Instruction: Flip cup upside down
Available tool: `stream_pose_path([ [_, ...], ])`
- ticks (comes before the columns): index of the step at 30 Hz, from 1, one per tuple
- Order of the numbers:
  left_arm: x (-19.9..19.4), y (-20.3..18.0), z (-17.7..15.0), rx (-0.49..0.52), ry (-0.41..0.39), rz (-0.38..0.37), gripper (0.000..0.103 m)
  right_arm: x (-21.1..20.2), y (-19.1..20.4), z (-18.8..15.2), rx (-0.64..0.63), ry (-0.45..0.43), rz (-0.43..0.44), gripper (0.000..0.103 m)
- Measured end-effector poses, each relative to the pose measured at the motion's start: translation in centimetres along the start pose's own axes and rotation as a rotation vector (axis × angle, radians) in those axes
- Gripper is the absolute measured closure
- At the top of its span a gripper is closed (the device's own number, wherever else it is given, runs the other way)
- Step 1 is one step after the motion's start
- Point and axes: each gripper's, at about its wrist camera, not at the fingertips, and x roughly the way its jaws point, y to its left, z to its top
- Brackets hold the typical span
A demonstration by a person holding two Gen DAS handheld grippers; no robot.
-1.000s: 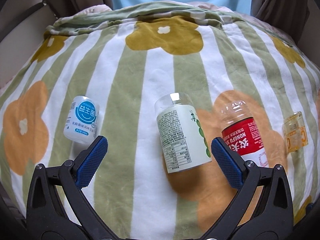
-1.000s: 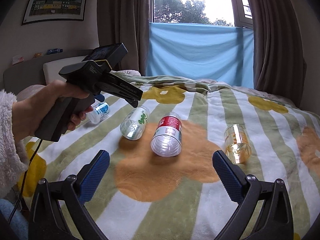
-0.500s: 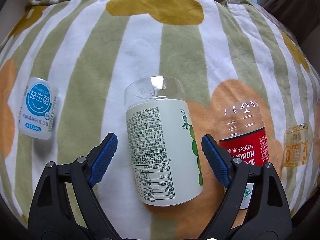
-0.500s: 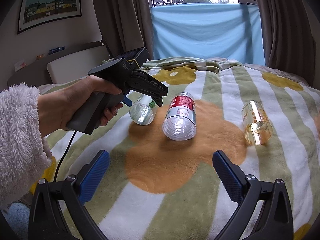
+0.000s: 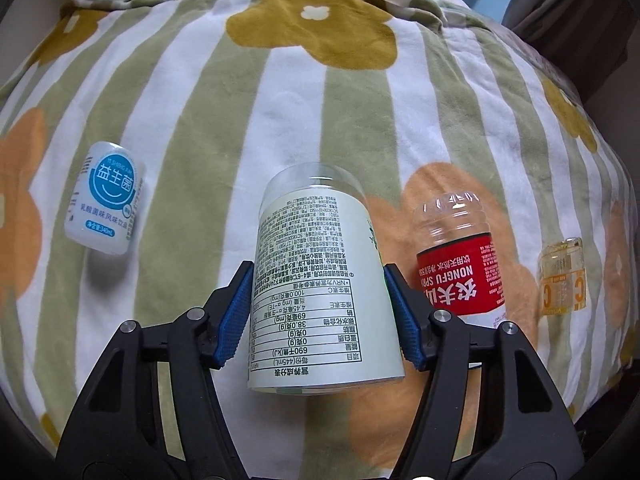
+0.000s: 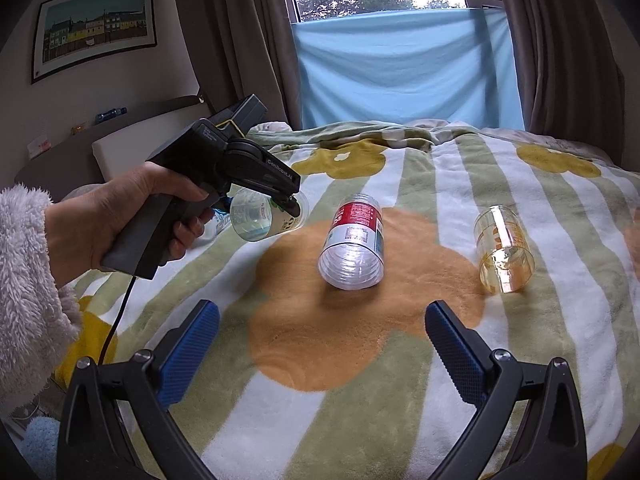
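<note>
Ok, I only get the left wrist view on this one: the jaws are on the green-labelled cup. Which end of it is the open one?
Observer: The right wrist view shows the green-labelled cup on its side, open mouth toward the right gripper, closed end pointing away.
Operator: Is that right gripper doing anything?
Observer: No. Its jaws stand wide apart and empty above the blanket's orange flower.
Operator: And the red-labelled cup?
Observer: The red-labelled cup lies on its side too, open mouth toward that camera, apart from the gripped one.
</note>
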Motion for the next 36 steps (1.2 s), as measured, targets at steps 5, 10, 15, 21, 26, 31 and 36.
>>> stream_pose_path([
  [5,-4.3,-0.4,-3.8,0.053,-0.044,-0.032,0.043,-1.0,-0.5,0.3,0.017,-0.021,-0.017,0.0],
  [10,-7.7,-1.3,-9.5,0.112,-0.066,-0.069,0.043,-2.9,-2.1,0.6,0.066,-0.036,-0.082,0.0],
  [15,-8.1,-3.3,-15.1,0.167,-0.053,-0.105,0.043,-4.5,-4.7,0.4,0.153,-0.028,-0.148,0.0],
  [21,-5.8,-4.7,-18.7,0.158,-0.026,-0.13,0.043,-5.4,-6.4,0.0,0.209,-0.02,-0.148,0.0],
  [26,-4.4,-5.3,-20.0,0.188,-0.04,-0.089,0.043,-5.5,-5.8,-0.5,0.189,-0.009,-0.13,0.0],
  [31,-5.0,-6.1,-20.6,0.24,-0.065,-0.063,0.031,-5.2,-4.9,-0.7,0.17,-0.003,-0.056,0.0],
  [36,-6.9,-6.1,-21.1,0.258,-0.112,-0.031,0.0,-4.8,-3.9,-0.8,0.127,0.0,-0.043,0.0],
])
